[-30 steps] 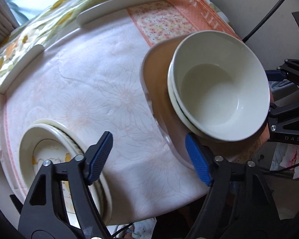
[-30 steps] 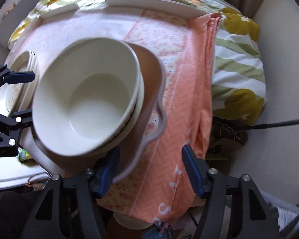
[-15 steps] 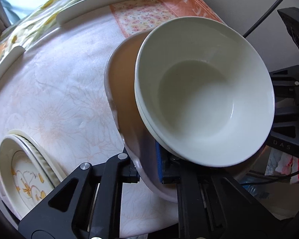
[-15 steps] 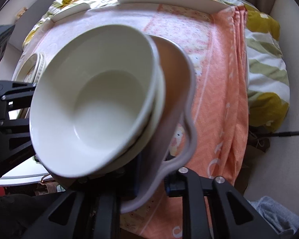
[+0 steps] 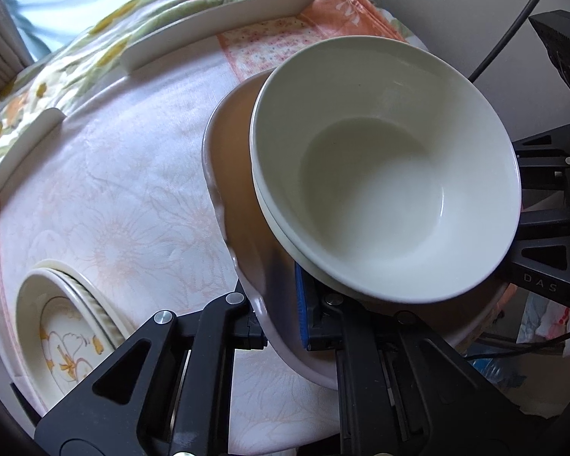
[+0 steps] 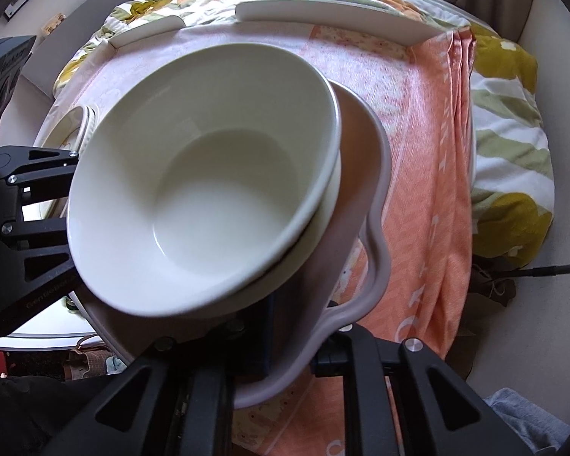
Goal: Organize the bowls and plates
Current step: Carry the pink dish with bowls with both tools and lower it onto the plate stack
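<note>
A pale mauve wavy-rimmed dish (image 5: 231, 174) with a brown inside carries two stacked white bowls (image 5: 380, 167). My left gripper (image 5: 279, 315) is shut on the dish's near rim, one blue pad inside and the other finger outside. In the right wrist view the same dish (image 6: 376, 205) and bowls (image 6: 216, 174) fill the middle. My right gripper (image 6: 296, 345) is shut on the rim at its side, under the bowls. Each gripper shows in the other's view: the right one (image 5: 543, 228), the left one (image 6: 30, 209). A stack of flowered plates (image 5: 64, 338) lies at the table's left.
A white flowered cloth (image 5: 125, 197) covers the round table, with an orange cloth (image 6: 429, 159) hanging over its right side. Low white rails (image 5: 216, 22) line the far edge. The plate stack (image 6: 68, 129) sits behind the left gripper. A bed with a yellow-flowered cover (image 6: 513, 121) lies beyond.
Both grippers were open beside the dish a second ago. They have closed on its rim from opposite sides, and the dish with its bowls now fills more of both views.
</note>
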`<action>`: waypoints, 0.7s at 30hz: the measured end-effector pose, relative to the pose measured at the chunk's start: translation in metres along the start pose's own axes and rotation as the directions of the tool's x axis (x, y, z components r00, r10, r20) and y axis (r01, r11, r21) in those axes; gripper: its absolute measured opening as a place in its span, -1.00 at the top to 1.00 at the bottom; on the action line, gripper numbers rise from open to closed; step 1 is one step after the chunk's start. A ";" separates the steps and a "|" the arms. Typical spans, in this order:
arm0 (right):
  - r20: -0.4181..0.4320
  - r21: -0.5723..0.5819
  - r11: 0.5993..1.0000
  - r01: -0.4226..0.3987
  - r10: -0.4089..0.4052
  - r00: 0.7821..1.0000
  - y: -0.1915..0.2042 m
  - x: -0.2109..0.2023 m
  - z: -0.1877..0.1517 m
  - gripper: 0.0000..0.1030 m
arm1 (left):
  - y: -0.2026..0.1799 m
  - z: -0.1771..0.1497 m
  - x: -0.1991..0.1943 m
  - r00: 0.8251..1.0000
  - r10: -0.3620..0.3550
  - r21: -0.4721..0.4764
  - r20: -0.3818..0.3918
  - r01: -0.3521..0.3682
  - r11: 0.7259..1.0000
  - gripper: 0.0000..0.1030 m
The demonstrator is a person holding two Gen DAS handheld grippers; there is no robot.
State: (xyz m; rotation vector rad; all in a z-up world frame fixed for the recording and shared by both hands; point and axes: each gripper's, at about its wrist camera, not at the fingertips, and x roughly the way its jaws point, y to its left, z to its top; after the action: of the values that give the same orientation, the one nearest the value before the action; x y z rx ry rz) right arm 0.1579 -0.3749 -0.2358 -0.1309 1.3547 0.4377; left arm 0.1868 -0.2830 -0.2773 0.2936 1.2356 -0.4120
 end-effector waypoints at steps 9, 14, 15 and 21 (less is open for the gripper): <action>0.069 -0.087 0.996 0.024 -0.018 0.997 0.027 -0.049 0.023 0.75 | 0.021 0.003 -0.061 0.996 0.045 -0.066 0.082 -0.040 0.997 0.83; 0.112 -0.138 0.990 0.039 -0.024 0.993 0.059 -0.072 0.042 0.74 | 0.049 -0.009 -0.099 0.989 0.075 -0.105 0.128 -0.061 0.993 0.83; 0.118 -0.143 0.989 0.039 -0.022 0.993 0.066 -0.075 0.046 0.74 | 0.056 -0.013 -0.104 0.988 0.078 -0.113 0.132 -0.063 0.992 0.83; 0.127 -0.172 0.984 0.041 -0.019 0.992 0.113 -0.076 0.061 0.74 | 0.105 -0.048 -0.127 0.986 0.091 -0.125 0.137 -0.074 0.989 0.83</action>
State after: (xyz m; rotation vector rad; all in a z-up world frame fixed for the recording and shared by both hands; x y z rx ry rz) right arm 0.1602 -0.2685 -0.1315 -0.2635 1.1890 0.5305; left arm 0.1600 -0.1506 -0.1714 0.2081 1.0990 -0.2809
